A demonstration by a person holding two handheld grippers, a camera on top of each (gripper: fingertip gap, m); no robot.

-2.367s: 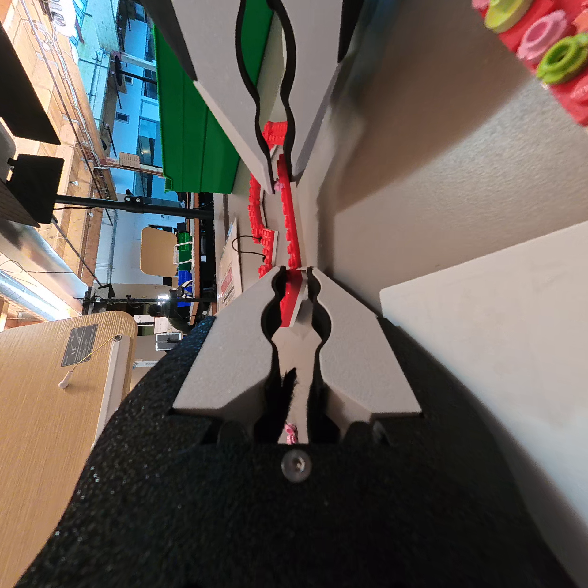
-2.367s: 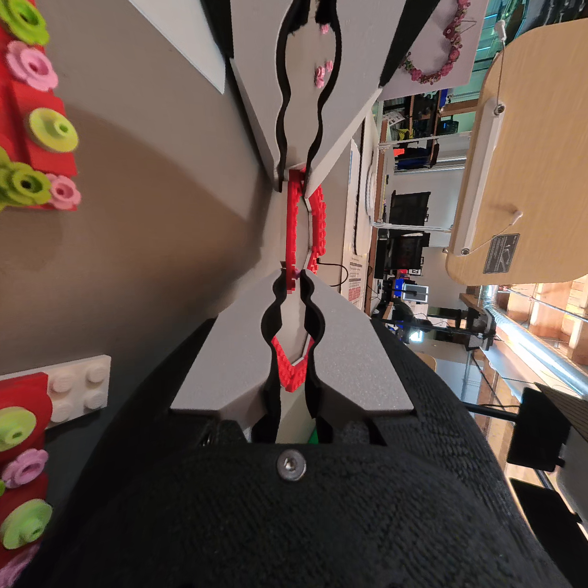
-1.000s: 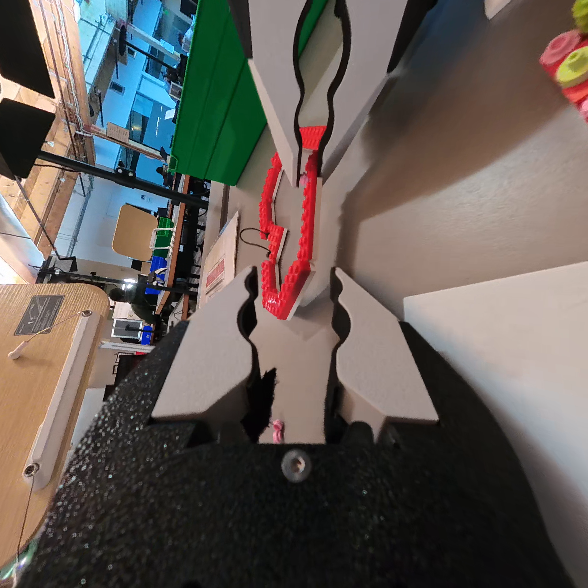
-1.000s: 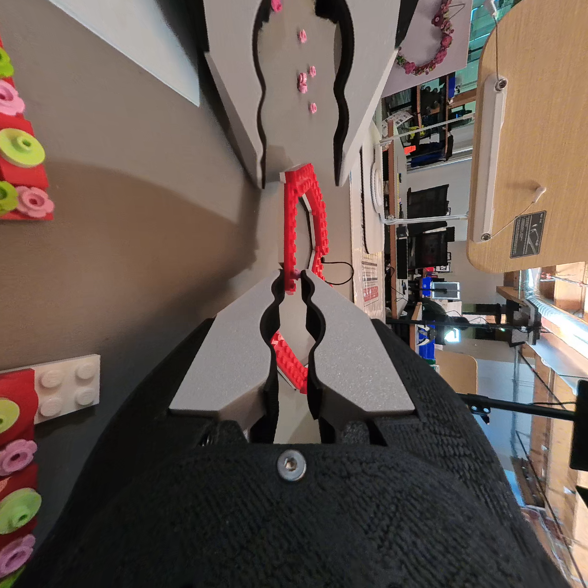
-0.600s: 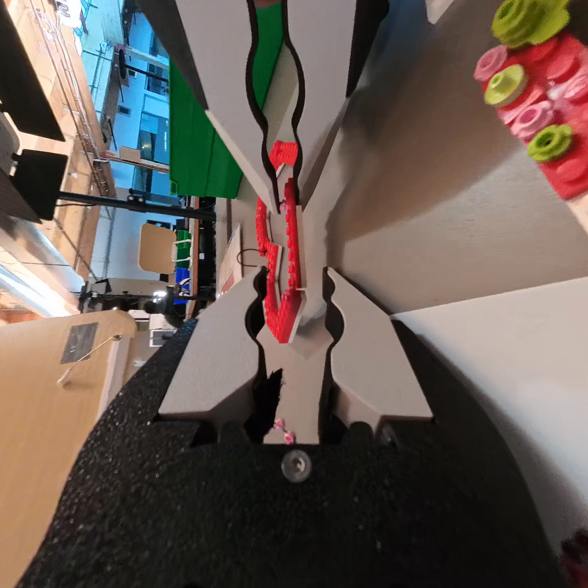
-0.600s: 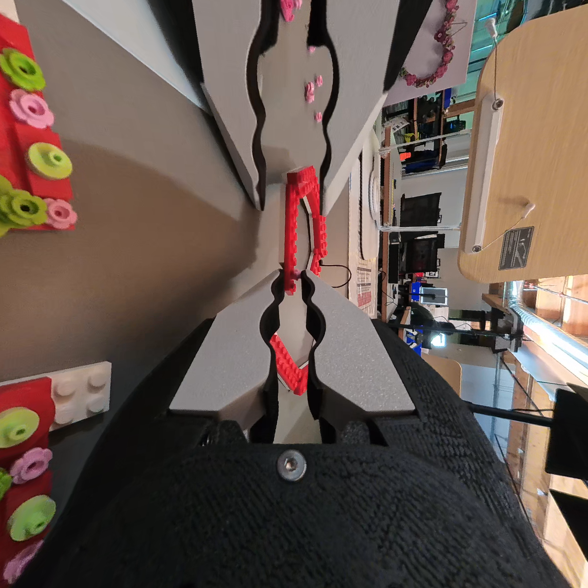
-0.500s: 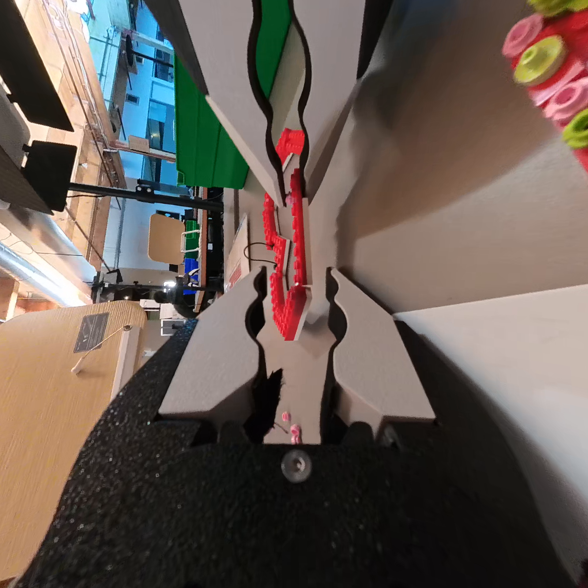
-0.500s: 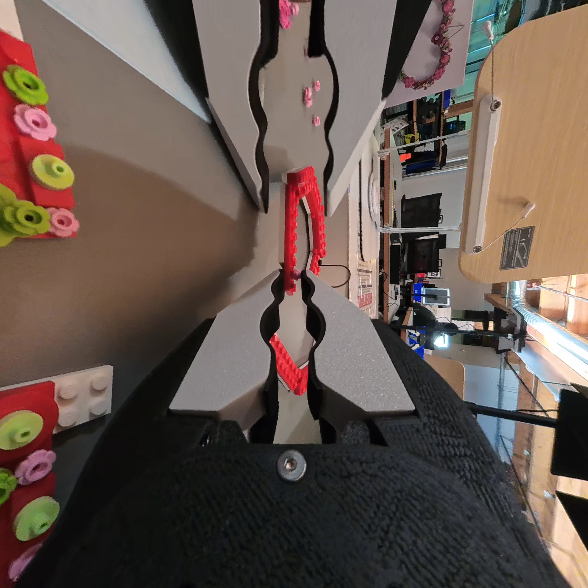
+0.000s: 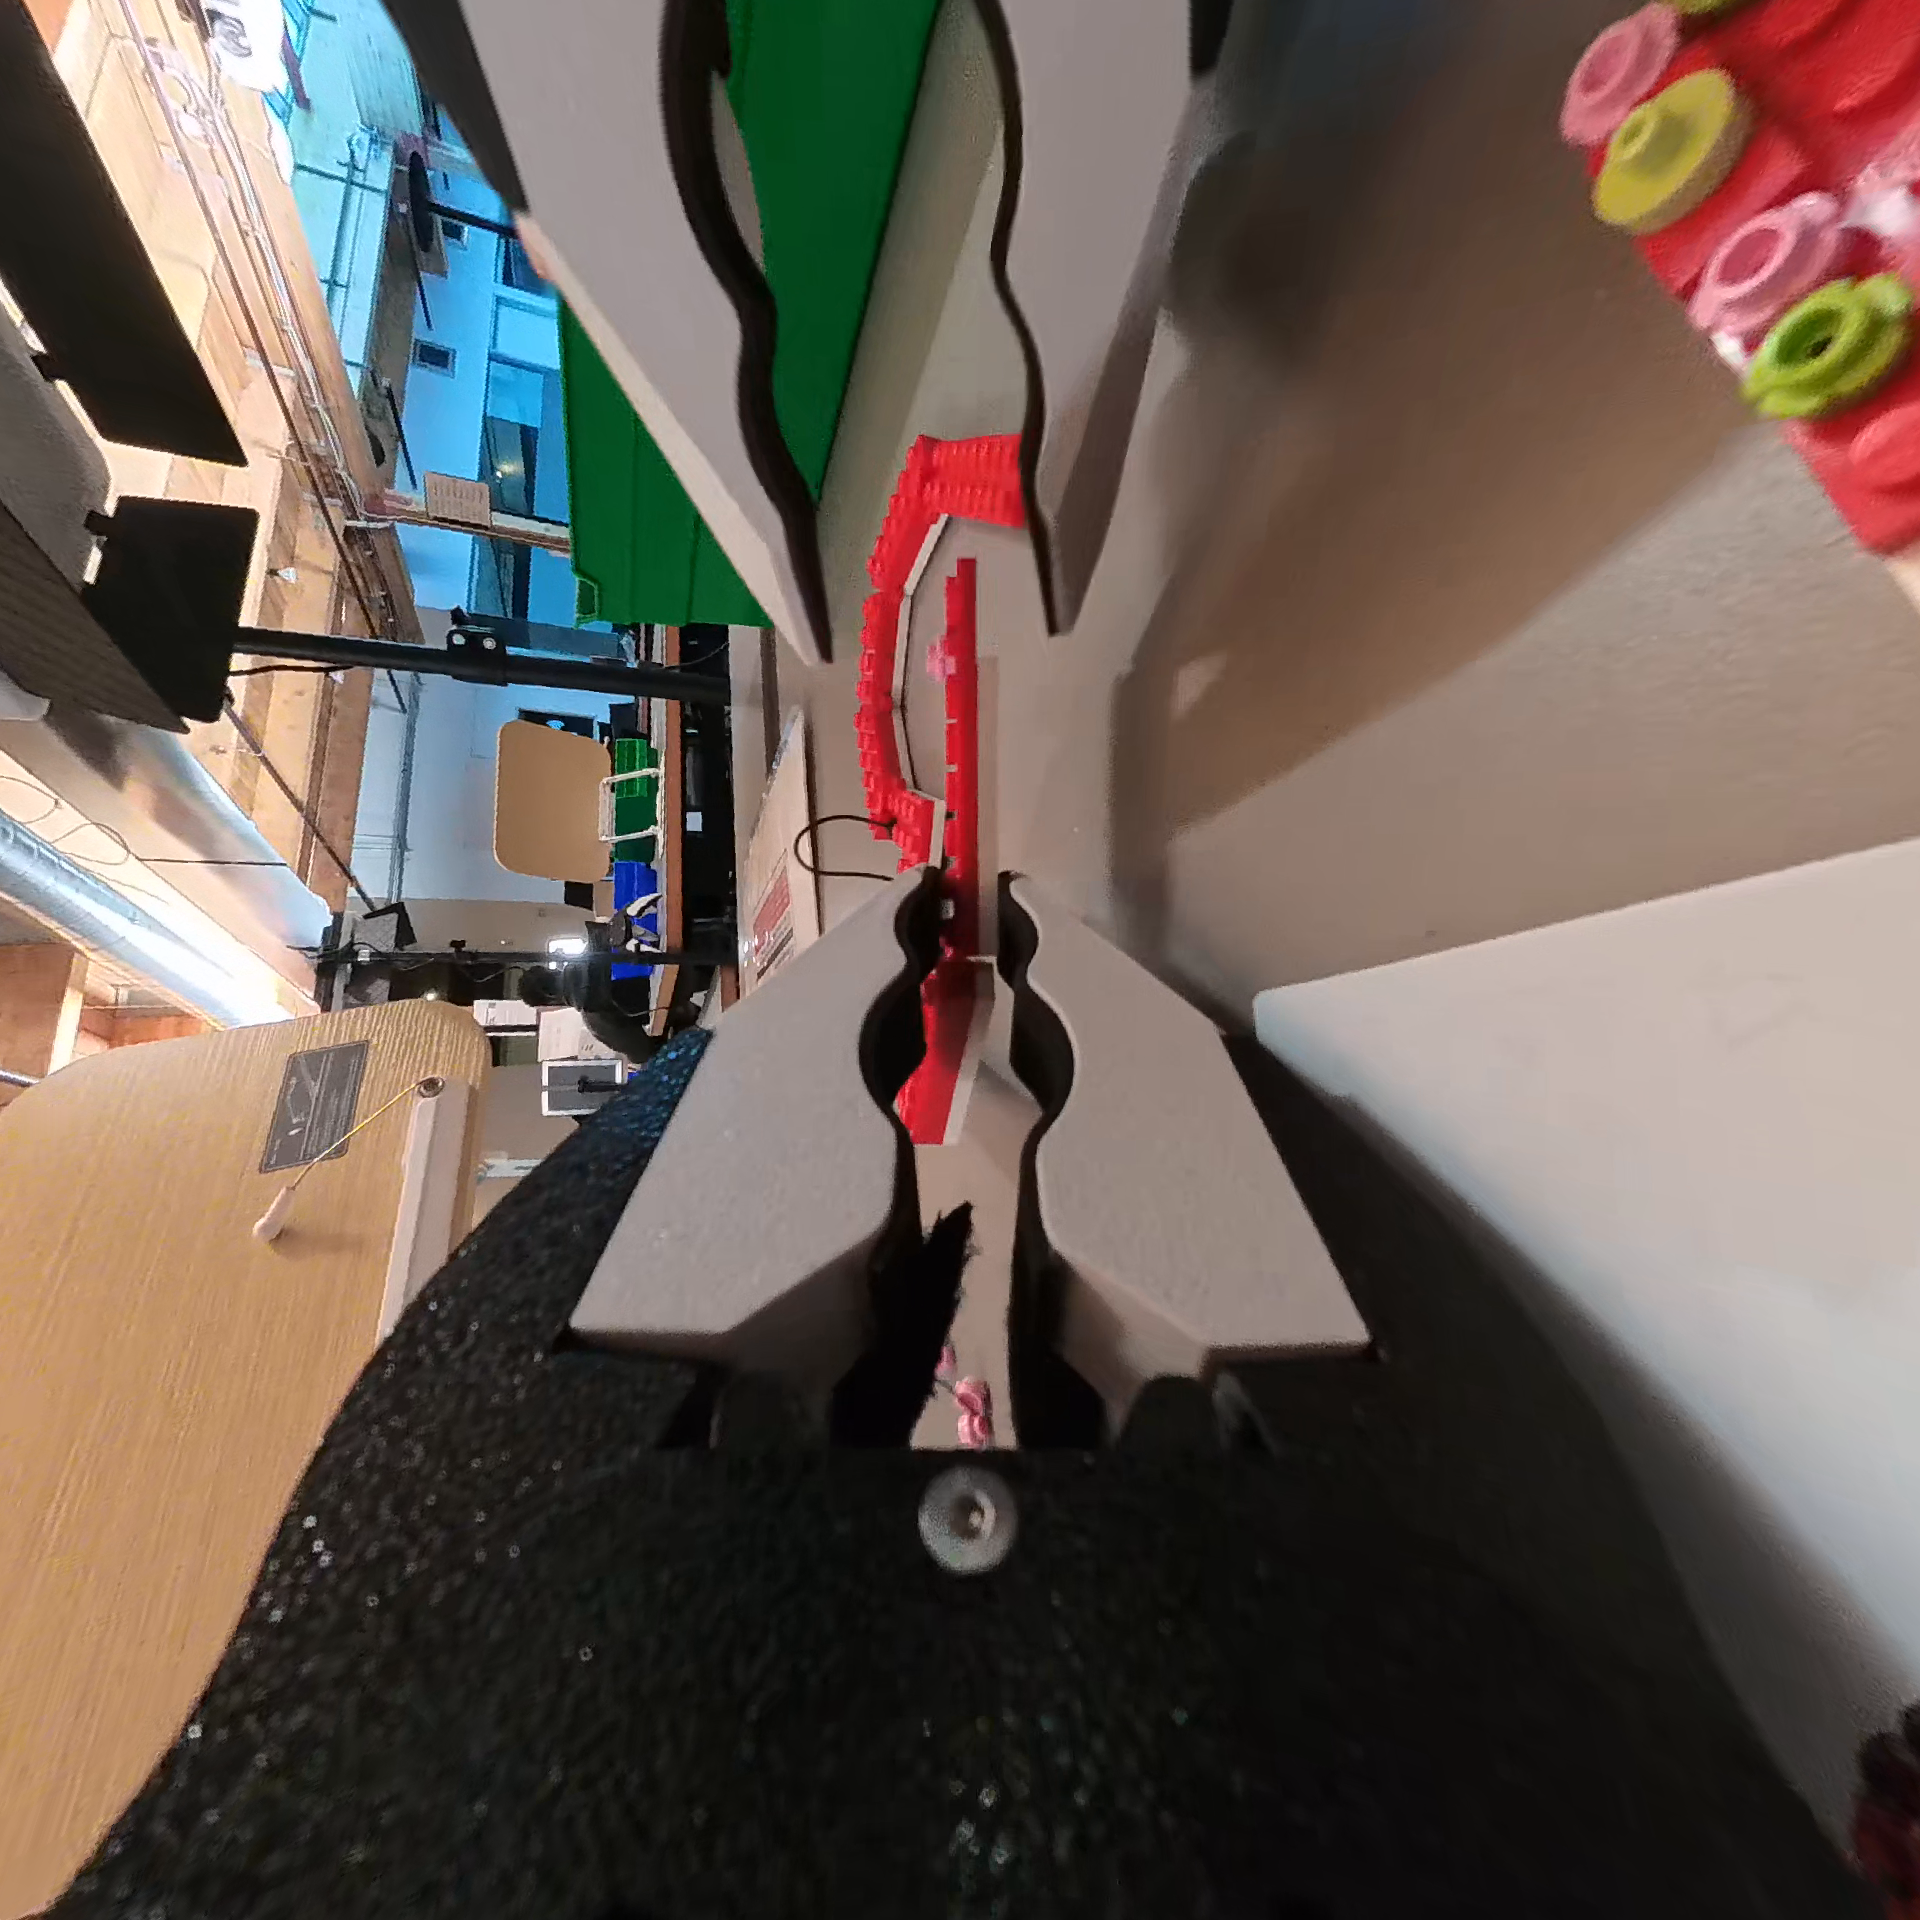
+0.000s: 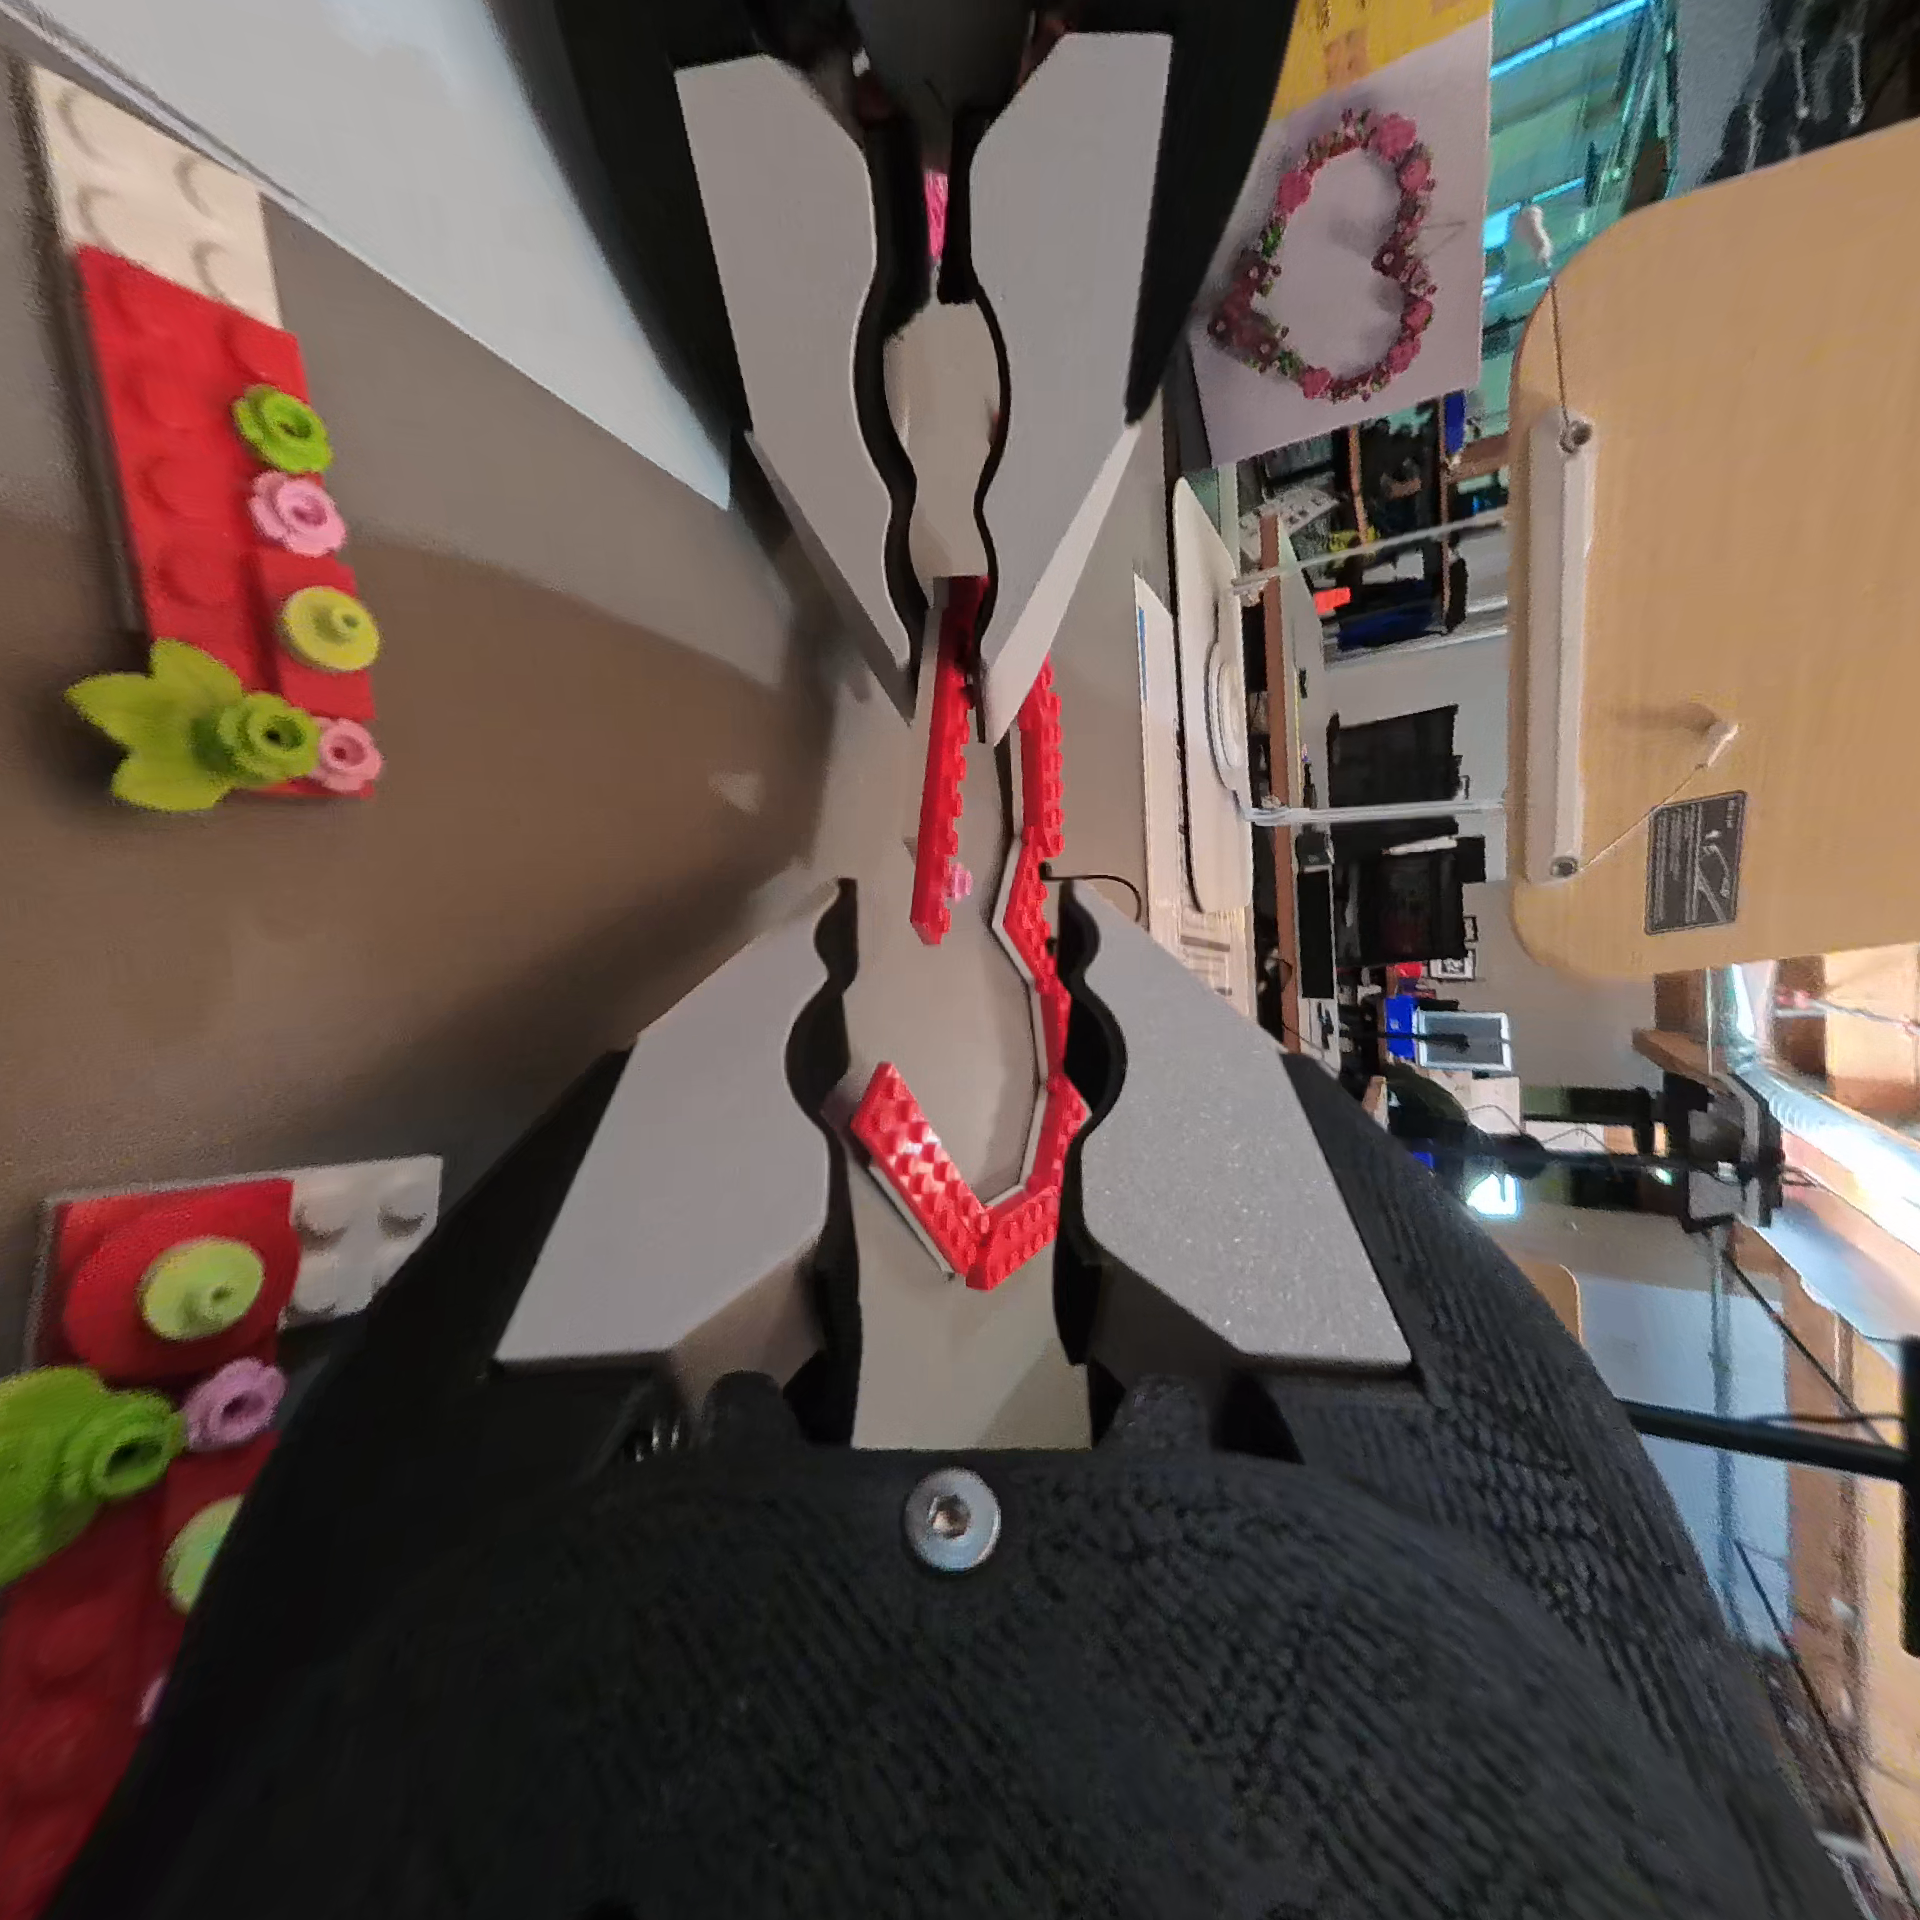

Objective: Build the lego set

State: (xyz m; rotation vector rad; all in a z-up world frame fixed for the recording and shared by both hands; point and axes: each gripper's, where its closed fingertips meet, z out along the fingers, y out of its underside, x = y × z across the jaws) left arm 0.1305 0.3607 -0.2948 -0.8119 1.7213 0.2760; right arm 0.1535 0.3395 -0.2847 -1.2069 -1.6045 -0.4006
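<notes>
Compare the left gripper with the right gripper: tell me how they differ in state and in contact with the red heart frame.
The left gripper is shut, pinching one edge of the red heart frame; the right gripper is open. The left gripper grips the frame, while the right gripper only straddles its pointed end without clamping it. Both have grey fingers with wavy black pads.
</notes>
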